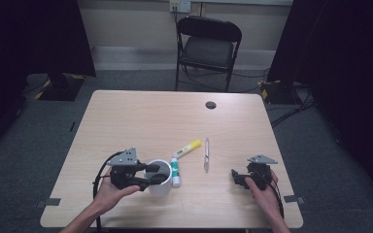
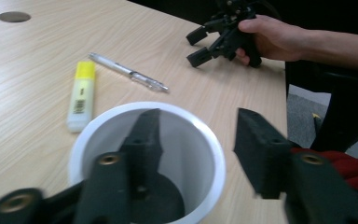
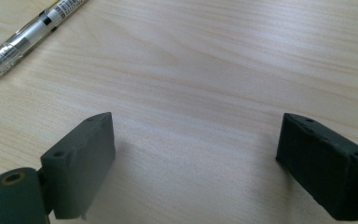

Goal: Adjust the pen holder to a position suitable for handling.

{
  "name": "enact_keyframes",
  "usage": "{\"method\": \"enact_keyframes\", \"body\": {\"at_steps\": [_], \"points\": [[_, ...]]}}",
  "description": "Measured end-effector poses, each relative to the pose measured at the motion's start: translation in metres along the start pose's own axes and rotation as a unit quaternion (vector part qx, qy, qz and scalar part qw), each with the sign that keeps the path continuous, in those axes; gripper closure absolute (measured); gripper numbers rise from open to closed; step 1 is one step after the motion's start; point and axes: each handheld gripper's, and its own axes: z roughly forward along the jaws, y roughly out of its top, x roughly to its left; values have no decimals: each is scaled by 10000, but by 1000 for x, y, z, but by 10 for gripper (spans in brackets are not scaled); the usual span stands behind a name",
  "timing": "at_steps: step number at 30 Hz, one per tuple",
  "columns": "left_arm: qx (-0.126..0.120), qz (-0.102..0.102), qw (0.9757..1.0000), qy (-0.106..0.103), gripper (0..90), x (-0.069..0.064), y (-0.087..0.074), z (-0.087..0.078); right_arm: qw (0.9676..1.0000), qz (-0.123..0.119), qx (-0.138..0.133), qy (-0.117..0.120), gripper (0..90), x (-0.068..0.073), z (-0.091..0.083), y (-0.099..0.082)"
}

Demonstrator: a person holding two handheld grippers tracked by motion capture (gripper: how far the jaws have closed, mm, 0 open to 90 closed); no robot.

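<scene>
Cup (image 1: pixel 159 178), white and upright, stands on the bench (image 1: pixel 141 121) near its front edge, left of the middle. My left tongs (image 1: pixel 156 175) straddle the cup's rim: one jaw hangs inside the cup, the other sits outside its wall on the side away from the highlighter. The jaws stand partly apart and I see no pad pressing on the wall, so the cup is not gripped. In the left gripper view the cup (image 2: pixel 200 140) is seen from above, with a dark shape at its bottom that I cannot make out.

A glue stick (image 1: pixel 175 171) with a green band lies just beside the cup, on its right, close to touching it. Beyond the glue stick, a yellow highlighter (image 1: pixel 189 147) lies tilted, its near end close to the stick's far end. A clear pen (image 1: pixel 206 155) lies further right of the cup, apart from the highlighter and pointing away from me.

My right tongs (image 1: pixel 237 177) are well to the right of the cup, past the pen, low over bare bench. Their jaws stand wide with nothing between them; in the right gripper view they (image 3: pixel 196 158) frame plain wood, the pen (image 3: pixel 28 37) off at the upper corner. My right hand (image 1: pixel 262 187) grips their body.
</scene>
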Motion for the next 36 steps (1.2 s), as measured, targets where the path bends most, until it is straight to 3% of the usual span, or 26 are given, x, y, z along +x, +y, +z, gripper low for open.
{"method": "enact_keyframes", "body": {"at_steps": [7,16,20,22,24,27,28,29,30,33,34,35,36], "points": [[-223,-204,9991,298,336,13,-4,-12,10000,1,0,1,106,0,0,0],[-94,-285,9983,505,265,27,-9,-18,10000,4,-3,5,106,0,0,0],[-159,-393,9965,726,220,34,-12,-25,10000,5,-2,2,106,0,0,0],[-139,-473,9965,680,210,41,-16,-26,10000,5,0,1,106,0,0,0],[-54,-437,9958,808,185,47,-20,-27,10000,6,0,1,106,0,0,0],[-37,-566,9946,873,181,53,-23,-29,10000,65,-7,-72,107,2,-1,-1],[-16,-655,9938,899,181,57,-25,-31,9999,73,-6,-78,108,3,-1,-1],[65,-644,9925,1039,181,60,-28,-33,9999,69,-13,-85,110,3,-1,-1],[65,-644,9925,1039,181,60,-28,-33,9999,71,-15,-83,117,3,-1,-1],[468,-699,9855,1471,181,72,-40,-30,10000,-25,-21,-57,152,4,-3,-1],[468,-699,9855,1471,181,72,-40,-30,10000,-47,-13,-44,159,5,-4,-1],[784,-664,9805,1674,181,79,-48,-25,10000,-54,1,-29,171,5,-5,-1],[876,-668,9781,1764,180,82,-52,-23,10000,-56,-20,-16,183,5,-6,-1]]}}
